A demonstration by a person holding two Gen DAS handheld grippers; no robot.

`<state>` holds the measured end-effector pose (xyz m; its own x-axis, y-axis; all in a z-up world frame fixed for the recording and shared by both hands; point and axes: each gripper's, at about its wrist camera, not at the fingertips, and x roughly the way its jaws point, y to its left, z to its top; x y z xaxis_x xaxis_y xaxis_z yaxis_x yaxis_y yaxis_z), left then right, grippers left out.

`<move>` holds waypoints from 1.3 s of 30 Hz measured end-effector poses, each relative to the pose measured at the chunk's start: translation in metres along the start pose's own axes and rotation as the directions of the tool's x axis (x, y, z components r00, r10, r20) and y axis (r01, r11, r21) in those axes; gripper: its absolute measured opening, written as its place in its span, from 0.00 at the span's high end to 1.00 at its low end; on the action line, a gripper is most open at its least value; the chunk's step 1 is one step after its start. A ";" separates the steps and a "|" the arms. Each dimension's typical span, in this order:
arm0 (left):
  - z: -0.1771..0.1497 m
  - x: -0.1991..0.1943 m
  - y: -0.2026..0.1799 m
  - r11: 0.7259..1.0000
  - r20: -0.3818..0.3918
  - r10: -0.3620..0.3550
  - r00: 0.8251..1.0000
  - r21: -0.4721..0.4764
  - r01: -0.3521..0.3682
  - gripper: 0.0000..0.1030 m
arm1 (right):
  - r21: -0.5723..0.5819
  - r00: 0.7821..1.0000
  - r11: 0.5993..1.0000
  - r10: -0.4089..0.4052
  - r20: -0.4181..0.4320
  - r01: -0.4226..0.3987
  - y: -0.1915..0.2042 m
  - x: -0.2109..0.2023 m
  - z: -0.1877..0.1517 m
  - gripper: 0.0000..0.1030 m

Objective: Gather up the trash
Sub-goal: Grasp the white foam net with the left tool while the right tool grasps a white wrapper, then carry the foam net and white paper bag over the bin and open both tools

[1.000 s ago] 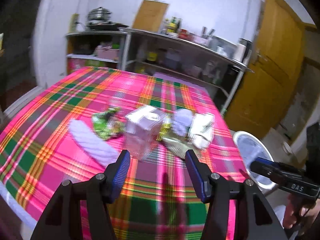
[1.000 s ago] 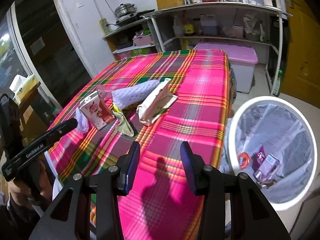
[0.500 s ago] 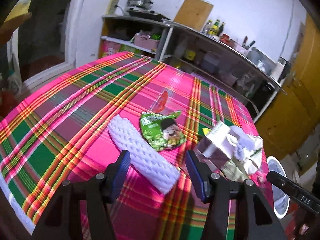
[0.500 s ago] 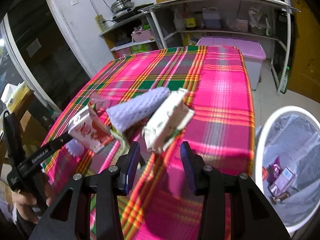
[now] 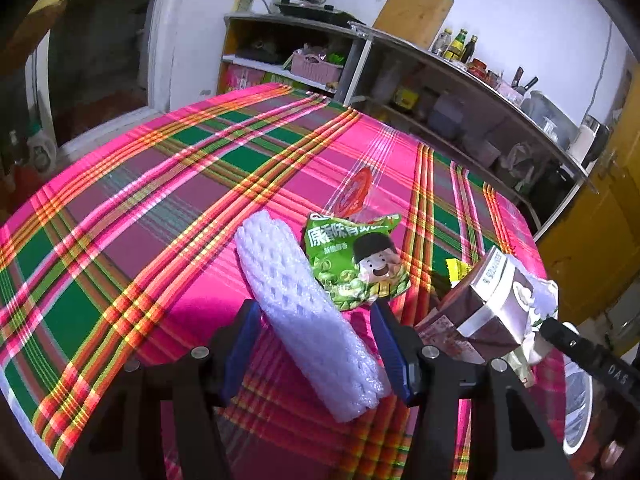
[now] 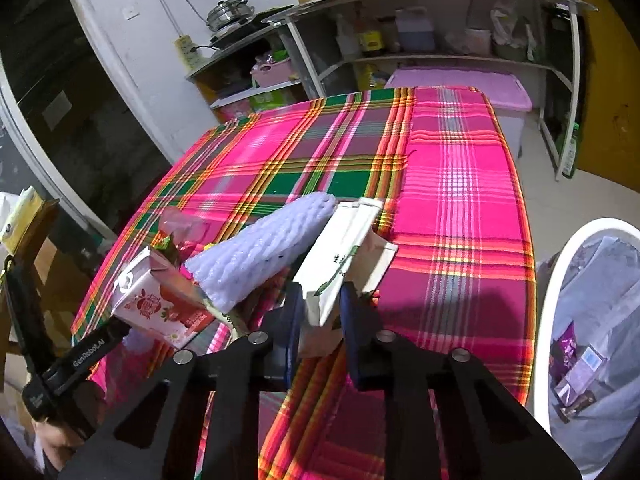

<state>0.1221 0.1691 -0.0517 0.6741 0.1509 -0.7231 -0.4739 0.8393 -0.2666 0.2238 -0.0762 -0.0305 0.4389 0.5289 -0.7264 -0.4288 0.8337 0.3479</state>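
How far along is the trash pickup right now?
Some wrappers already sit in the bin. The right gripper straddles the white carton; the open left gripper straddles a foam sleeve. Left: green snack bag, strawberry carton, second foam sleeve.

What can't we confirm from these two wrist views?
- Right wrist: whether the right gripper actually clamps the white carton; the fingers hide the contact.
- Right wrist: trash bin is cut off by the frame edge; its contents are too small to identify.
- Left wrist: whether the left gripper touches the foam net sleeve; gaps show on both sides.
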 end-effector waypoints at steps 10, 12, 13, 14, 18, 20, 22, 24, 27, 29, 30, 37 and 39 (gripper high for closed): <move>-0.009 -0.011 -0.002 0.999 0.012 0.013 1.000 0.050 -0.014 0.76 | -0.012 1.000 1.000 0.024 0.005 -0.023 0.000 -0.012 -0.009 0.89; -0.012 -0.018 -0.002 0.998 0.022 0.011 1.000 0.055 -0.012 0.76 | -0.013 1.000 1.000 0.026 0.009 -0.026 0.000 -0.017 -0.011 0.95; -0.013 -0.021 -0.002 0.998 0.027 0.011 1.000 0.056 -0.012 0.76 | -0.012 1.000 1.000 0.027 0.011 -0.027 -0.001 -0.020 -0.013 0.95; -0.014 -0.025 -0.001 0.998 0.032 0.010 0.999 0.057 -0.012 0.76 | -0.011 1.000 1.000 0.026 0.014 -0.026 -0.002 -0.023 -0.015 0.95; -0.018 -0.040 -0.001 0.998 0.050 -0.001 0.999 0.068 -0.002 0.77 | -0.005 1.000 1.000 0.020 0.018 -0.020 -0.006 -0.031 -0.020 0.95; -0.019 -0.045 -0.003 0.997 0.056 -0.009 0.998 0.074 0.005 0.77 | 0.002 1.000 1.000 0.020 0.022 -0.020 -0.009 -0.036 -0.023 0.95; -0.020 -0.052 -0.005 0.997 0.062 -0.019 0.998 0.081 0.014 0.77 | 0.003 0.999 1.000 0.019 0.031 -0.019 -0.009 -0.042 -0.026 0.95; -0.022 -0.059 -0.007 0.996 0.070 -0.029 0.997 0.086 0.023 0.77 | 0.001 0.999 1.000 0.014 0.045 -0.015 -0.010 -0.050 -0.029 0.95; -0.024 -0.069 -0.012 0.995 0.083 -0.044 0.996 0.096 0.036 0.77 | 0.006 0.998 1.000 0.012 0.064 -0.012 -0.012 -0.062 -0.033 0.95; -0.025 -0.078 -0.016 0.993 0.093 -0.060 0.994 0.109 0.050 0.77 | 0.008 0.997 1.000 0.010 0.076 -0.011 -0.014 -0.071 -0.037 0.95; -0.026 -0.081 -0.019 0.992 0.098 -0.069 0.993 0.116 0.057 0.77 | 0.008 0.997 1.000 0.009 0.082 -0.010 -0.015 -0.076 -0.039 0.95; -0.035 -0.107 -0.043 0.977 0.115 -0.142 0.983 0.174 0.121 0.77 | -0.006 0.993 1.000 -0.008 0.121 0.009 -0.015 -0.106 -0.050 0.95; -0.038 -0.113 -0.052 0.971 0.116 -0.165 0.980 0.196 0.140 0.77 | -0.007 0.991 1.000 -0.014 0.132 0.015 -0.017 -0.115 -0.053 0.95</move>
<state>0.0494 0.0883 0.0195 0.8039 0.0700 -0.5907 -0.2546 0.9380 -0.2354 0.1388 -0.1598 0.0152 0.5453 0.5335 -0.6465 -0.4275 0.8404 0.3330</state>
